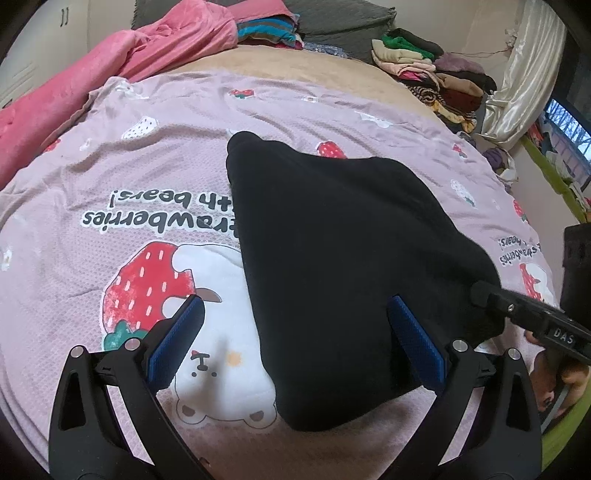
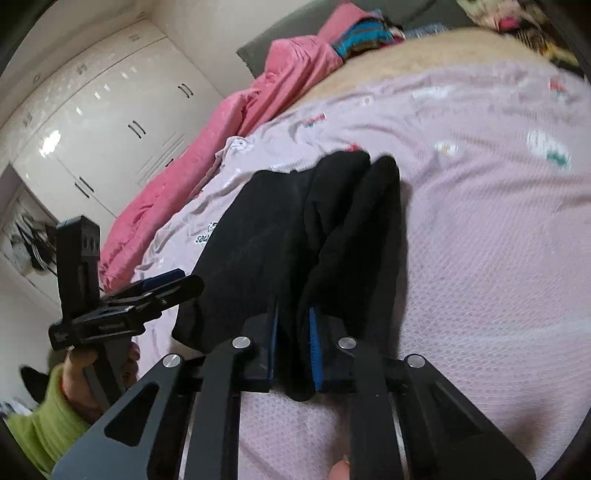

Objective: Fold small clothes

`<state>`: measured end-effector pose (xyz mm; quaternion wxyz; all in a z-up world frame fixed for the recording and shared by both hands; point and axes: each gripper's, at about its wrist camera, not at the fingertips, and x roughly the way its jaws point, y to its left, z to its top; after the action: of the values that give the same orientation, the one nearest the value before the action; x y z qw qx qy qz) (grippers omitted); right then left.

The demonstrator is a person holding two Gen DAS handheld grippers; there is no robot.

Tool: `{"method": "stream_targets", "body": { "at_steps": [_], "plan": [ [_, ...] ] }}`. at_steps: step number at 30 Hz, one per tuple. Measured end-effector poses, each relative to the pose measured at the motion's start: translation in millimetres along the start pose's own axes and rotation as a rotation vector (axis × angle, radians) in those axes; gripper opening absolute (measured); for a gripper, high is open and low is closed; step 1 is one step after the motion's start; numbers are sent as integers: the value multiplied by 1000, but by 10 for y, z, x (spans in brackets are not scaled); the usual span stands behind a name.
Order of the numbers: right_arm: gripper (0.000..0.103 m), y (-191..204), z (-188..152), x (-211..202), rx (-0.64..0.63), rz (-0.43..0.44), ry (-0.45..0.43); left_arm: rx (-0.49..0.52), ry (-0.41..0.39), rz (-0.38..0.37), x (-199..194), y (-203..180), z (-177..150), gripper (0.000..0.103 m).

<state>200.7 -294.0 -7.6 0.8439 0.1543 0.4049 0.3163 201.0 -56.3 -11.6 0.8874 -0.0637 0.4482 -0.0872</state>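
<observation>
A black garment (image 1: 351,240) lies folded on a pink strawberry-print sheet (image 1: 110,177) that covers the bed. In the left wrist view my left gripper (image 1: 295,301) stands open over the garment's near end, its blue pads (image 1: 181,339) wide apart and pressing on nothing. My right gripper (image 1: 480,293) comes in from the right at the garment's edge. In the right wrist view my right gripper (image 2: 293,310) is shut on a bunched fold of the black garment (image 2: 295,221), cloth squeezed between its blue pads (image 2: 316,350). My left gripper (image 2: 177,284) shows at the left there, held by a hand in a green sleeve.
A pink blanket (image 1: 110,62) is heaped along the bed's far left. Piles of folded clothes (image 1: 424,66) sit at the far right, near a pale curtain (image 1: 524,81). A white wardrobe (image 2: 92,122) stands beyond the bed. A grey cushion (image 1: 343,22) lies at the head.
</observation>
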Motion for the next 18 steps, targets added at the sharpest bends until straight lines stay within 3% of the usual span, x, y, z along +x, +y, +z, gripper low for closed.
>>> {"method": "stream_targets", "body": {
  "at_steps": [4, 7, 8, 10, 12, 13, 15, 18],
  "plan": [
    [13, -30, -95, 58, -18, -101, 14, 3, 8, -8, 0, -20, -38, 93],
    [24, -35, -204, 106, -18, -163, 15, 13, 12, -7, -4, -36, -85, 93],
    [34, -25, -232, 90, -20, -185, 4, 16, 13, -6, -8, -39, -101, 93],
    [40, 23, -273, 43, -25, -213, -18, 17, 14, -6, -19, -37, -134, 93],
    [57, 93, -288, -20, -38, -258, -51, 19, 13, -10, -37, -44, -167, 93],
    [58, 122, -308, -77, -55, -289, -75, 20, 11, -12, -48, -50, -180, 93],
    [72, 174, -338, -173, -71, -328, -109, 22, 5, -17, -82, -58, -211, 93],
    [77, 263, -394, -331, -101, -373, -167, 25, -6, -20, -147, -70, -246, 93]
  ]
}}
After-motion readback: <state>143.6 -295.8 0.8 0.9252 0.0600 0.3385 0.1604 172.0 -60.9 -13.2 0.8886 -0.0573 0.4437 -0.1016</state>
